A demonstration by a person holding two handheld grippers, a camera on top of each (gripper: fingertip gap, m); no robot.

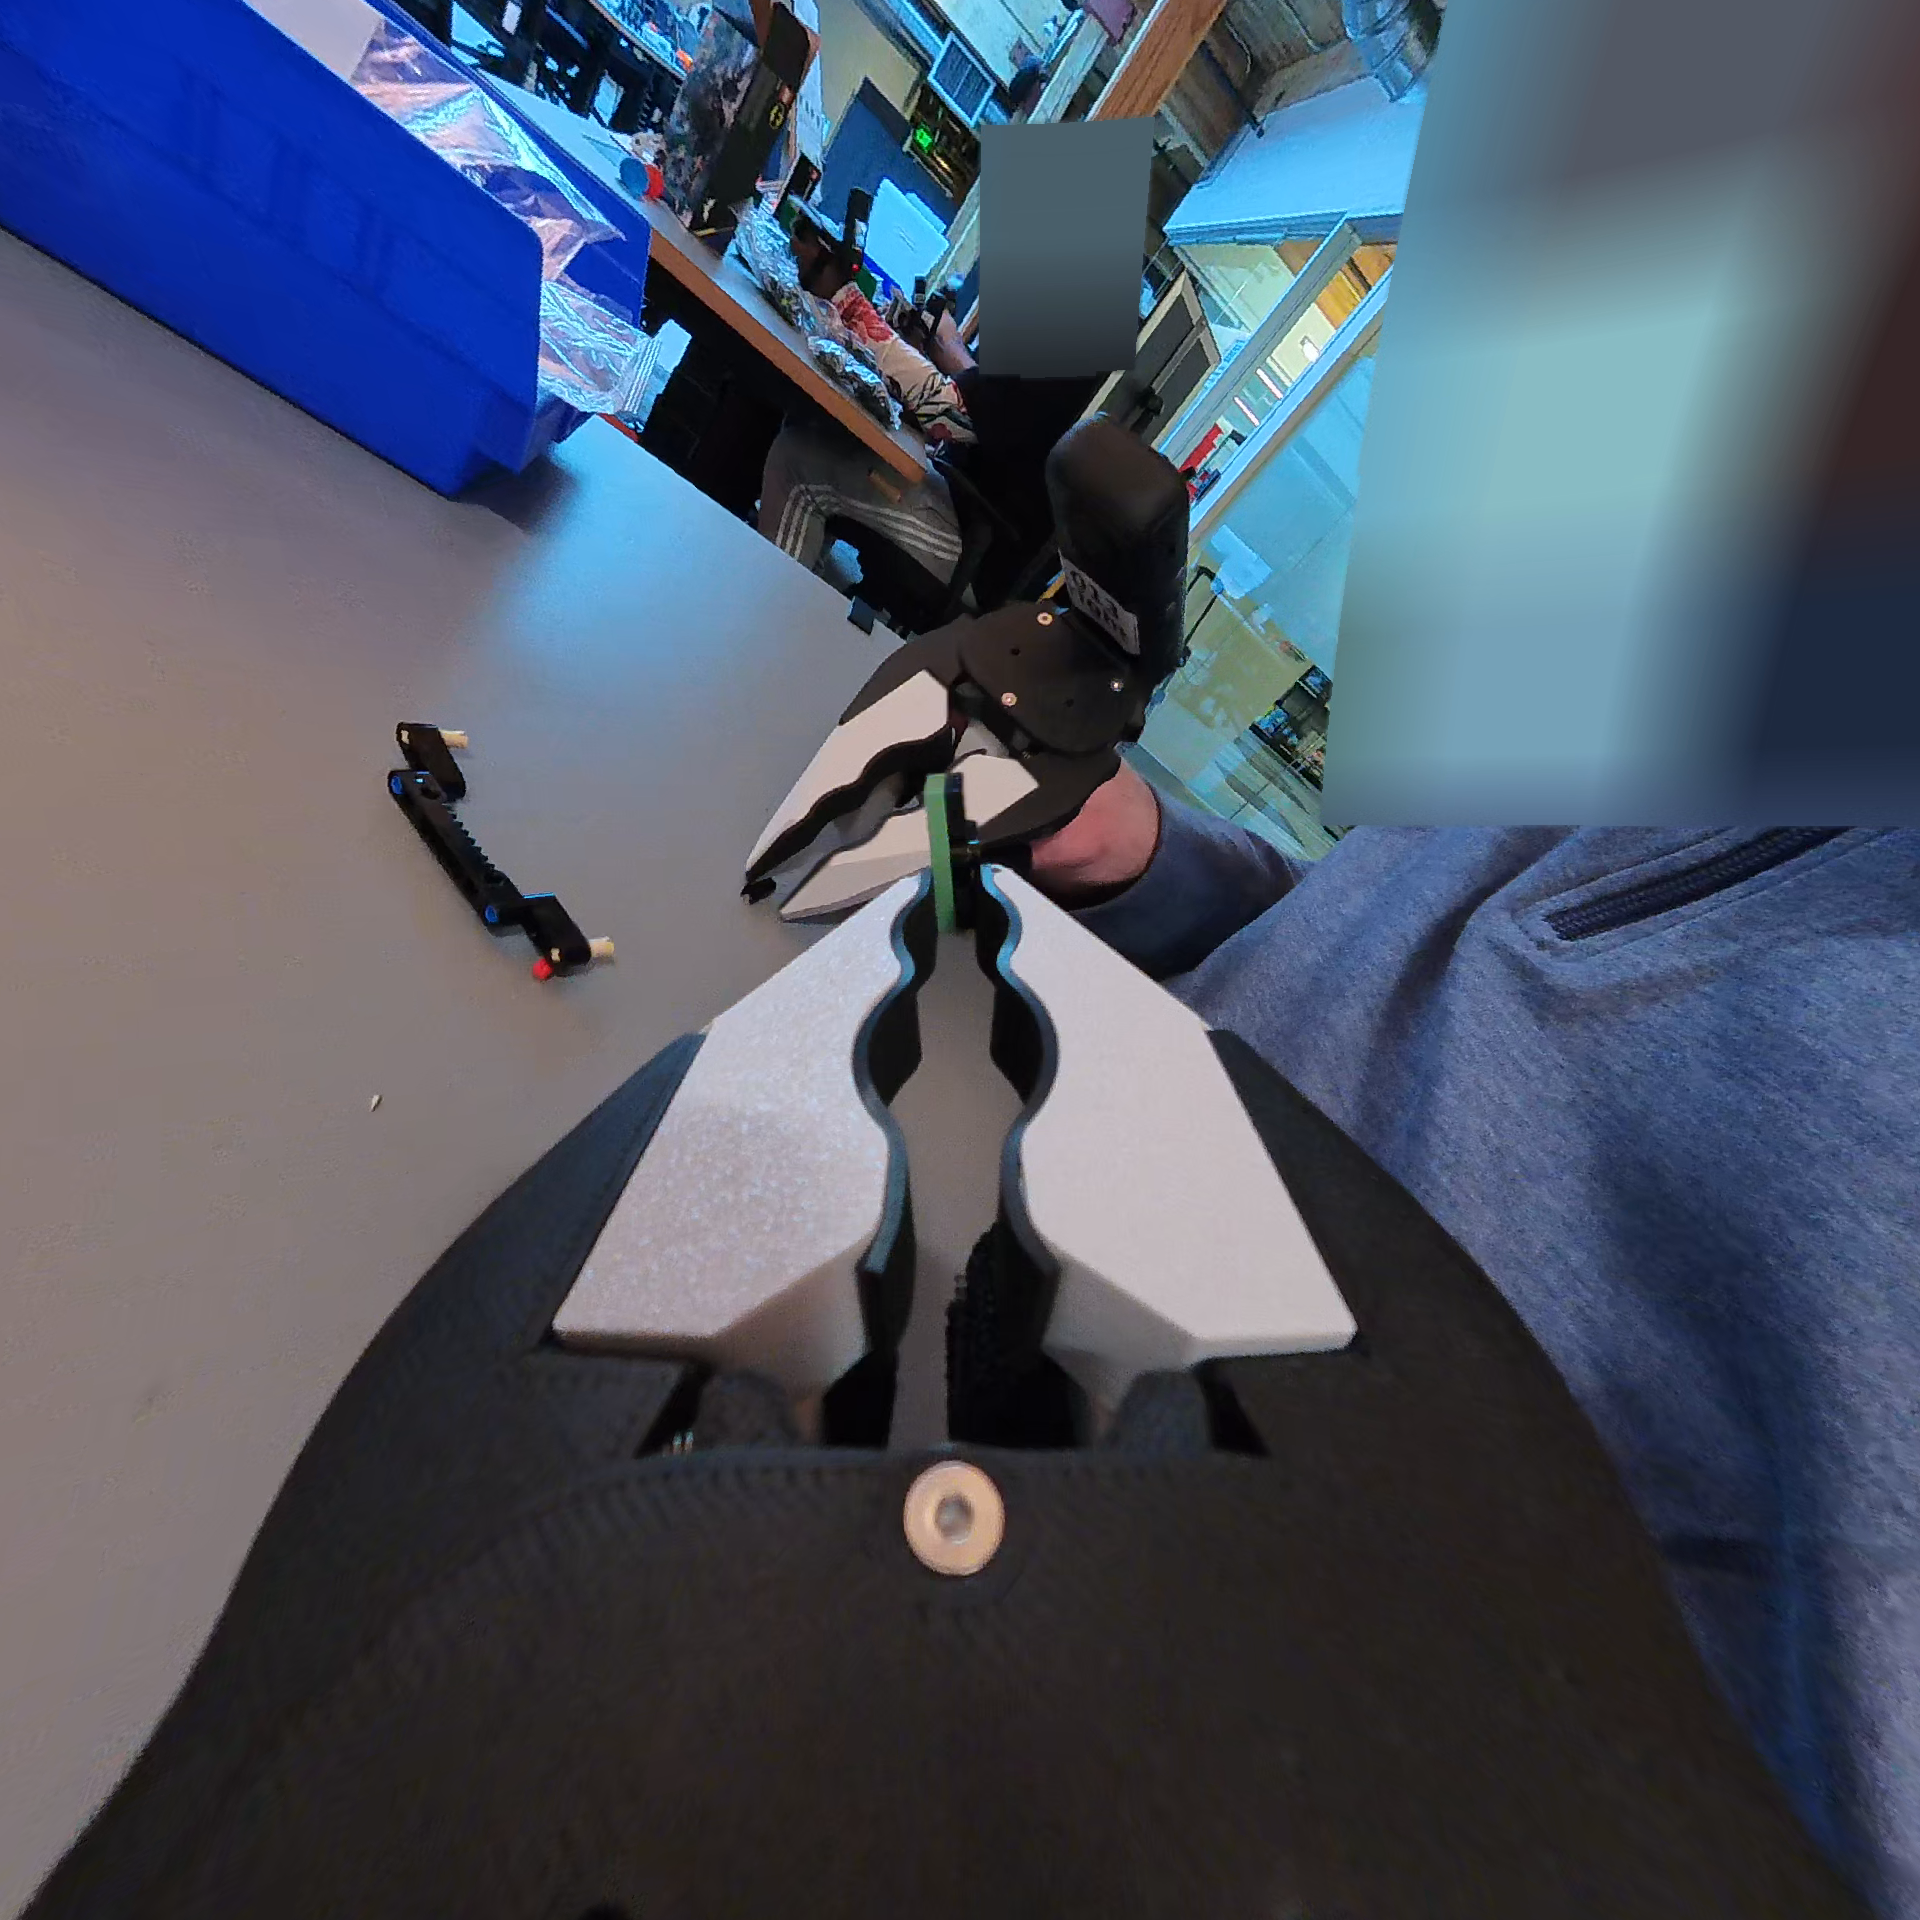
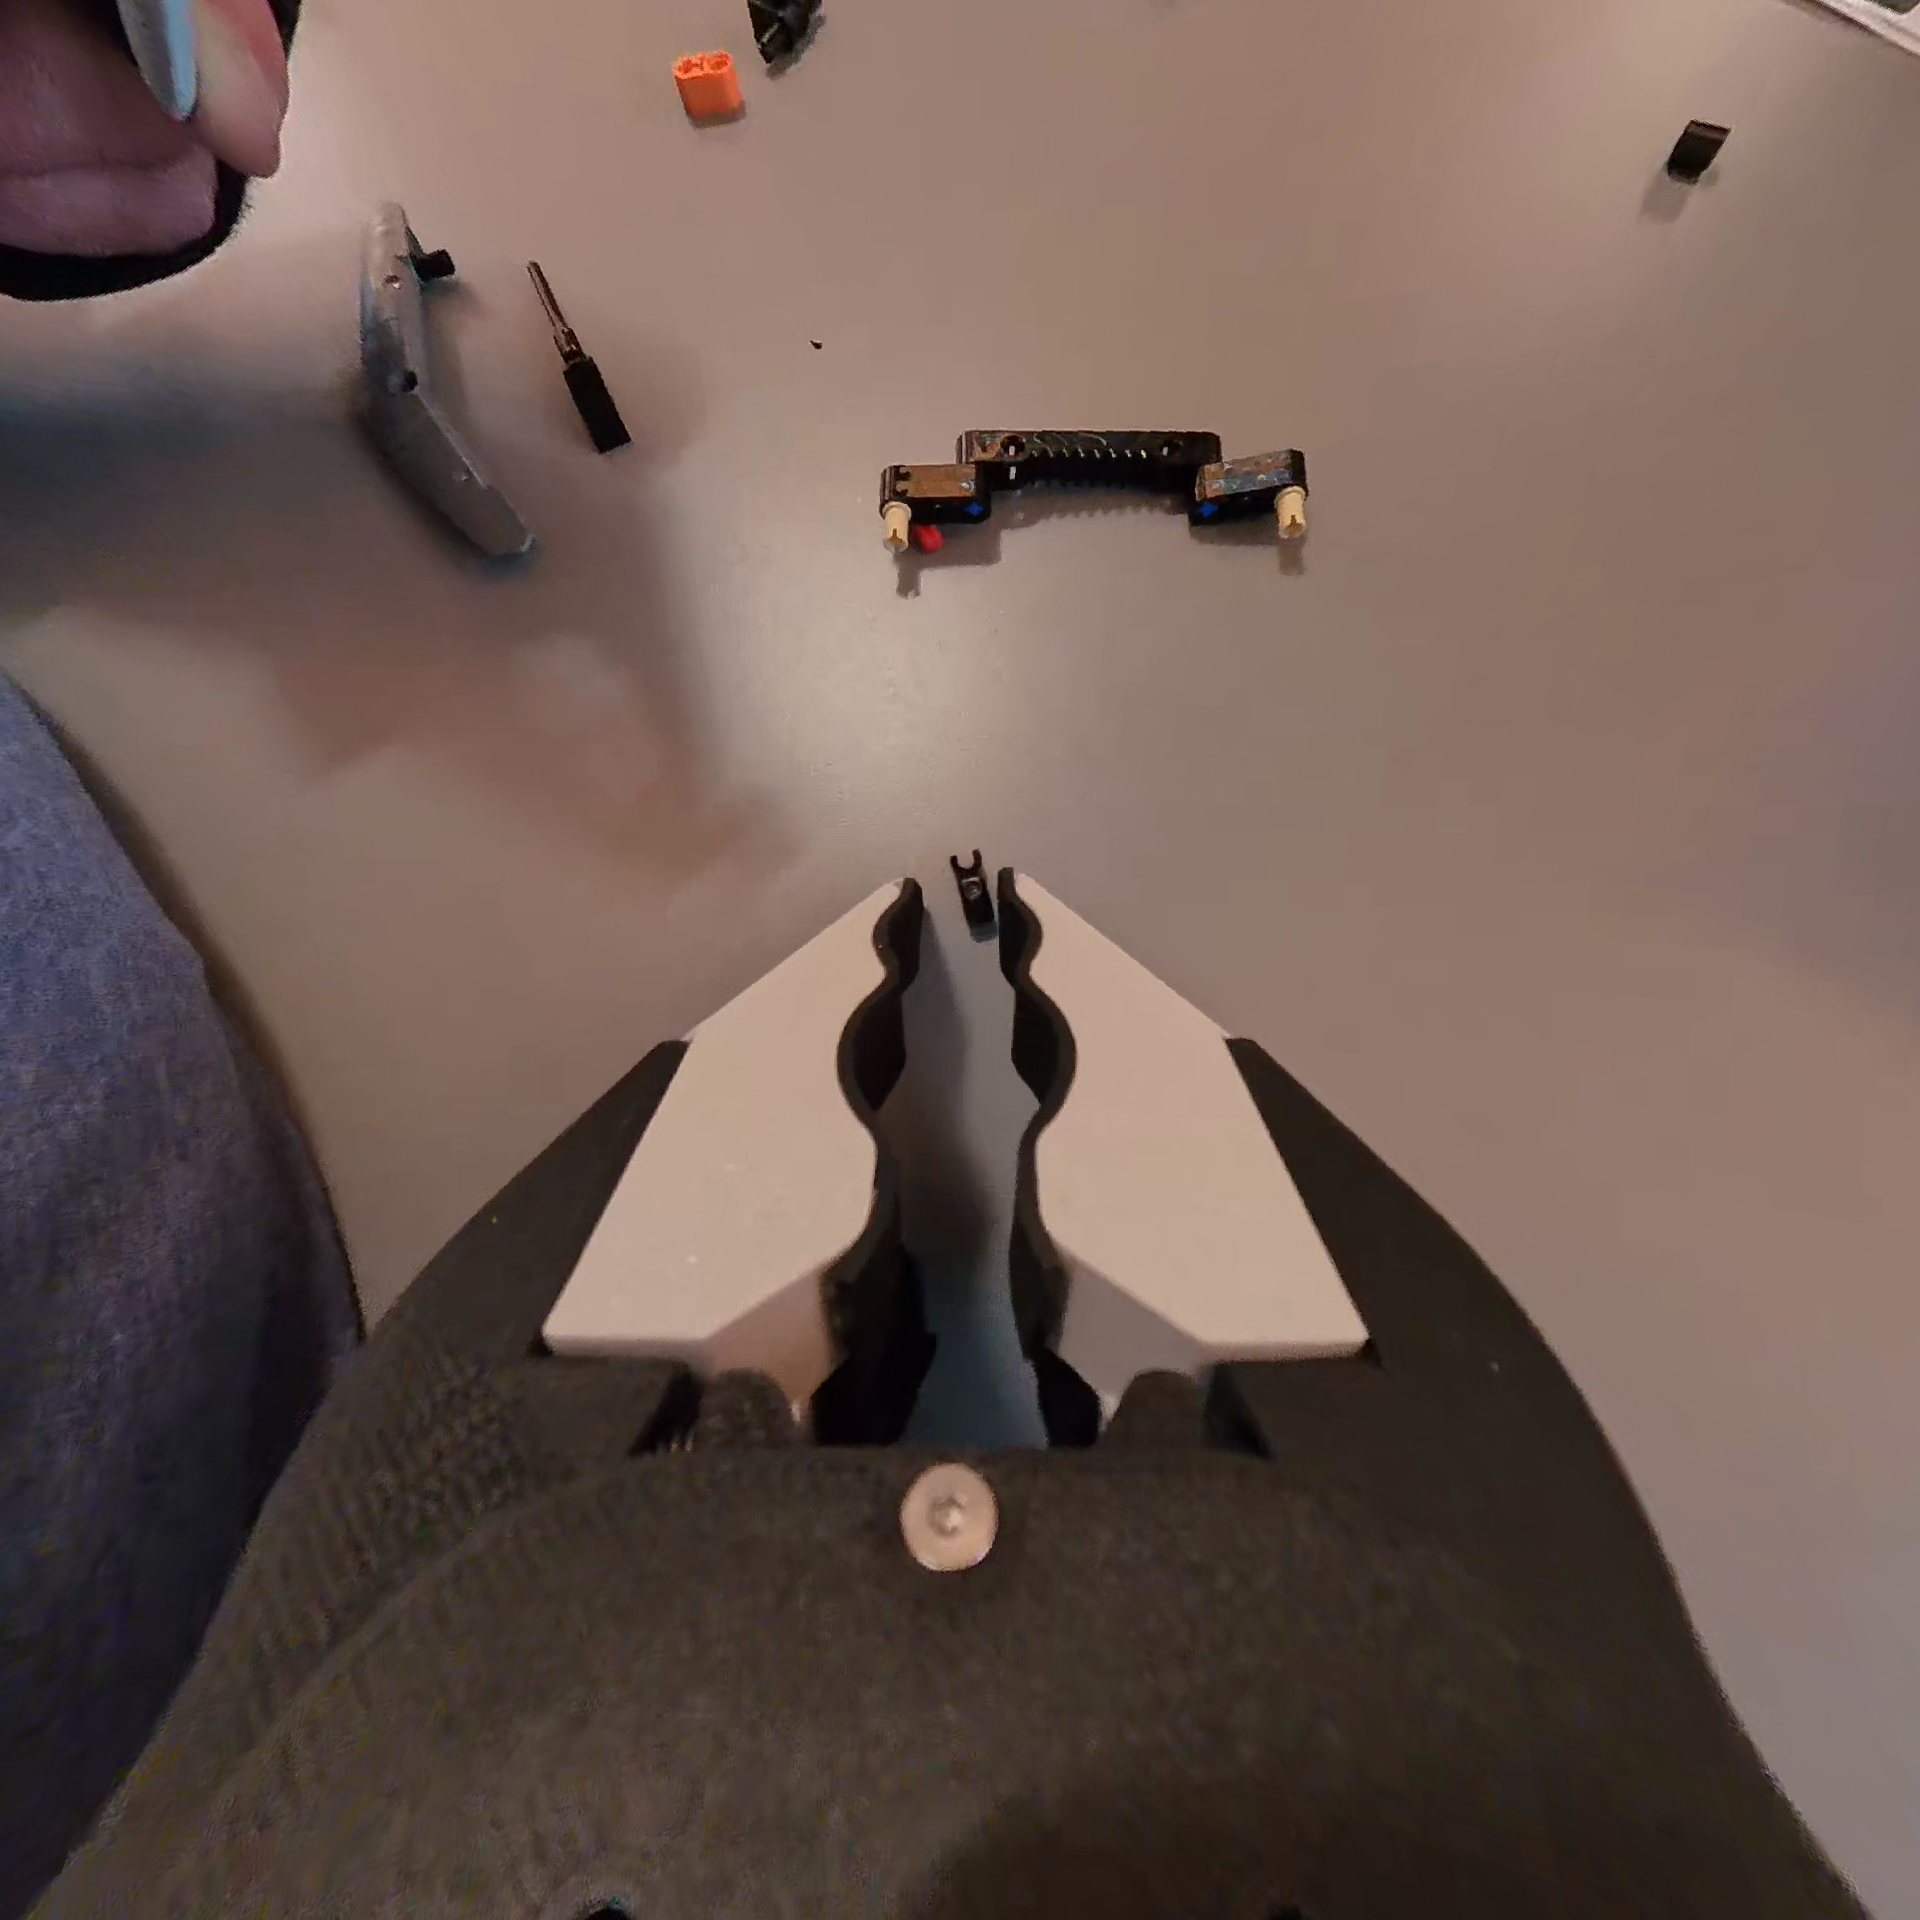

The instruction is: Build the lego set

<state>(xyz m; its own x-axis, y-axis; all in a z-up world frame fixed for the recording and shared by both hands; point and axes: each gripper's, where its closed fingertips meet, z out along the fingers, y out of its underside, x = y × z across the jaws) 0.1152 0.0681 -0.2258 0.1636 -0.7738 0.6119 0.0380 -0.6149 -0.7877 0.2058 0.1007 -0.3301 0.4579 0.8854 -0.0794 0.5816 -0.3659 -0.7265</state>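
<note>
My left gripper [image 1: 951,883] is shut on a flat green lego piece [image 1: 942,831] that has a black pin [image 1: 971,852] on its side, and holds it above the grey table [image 1: 312,1039]. My right gripper [image 2: 961,883] is shut on a small black clip piece [image 2: 969,896] at its tips. The right gripper also shows in the left wrist view [image 1: 764,888], just beyond the green piece and pointing down at the table. A black toothed-rack assembly [image 2: 1091,478] with tan, blue and red pins lies on the table ahead; it also shows in the left wrist view [image 1: 478,852].
A grey curved panel [image 2: 416,384], a black axle piece [image 2: 577,358], an orange piece [image 2: 710,83] and a small black piece [image 2: 1697,149] lie on the table. A blue bin [image 1: 260,208] with plastic bags stands at the far corner. A person sits beyond the table edge. The tips of one gripper are about 15 cm away from the tips of the other.
</note>
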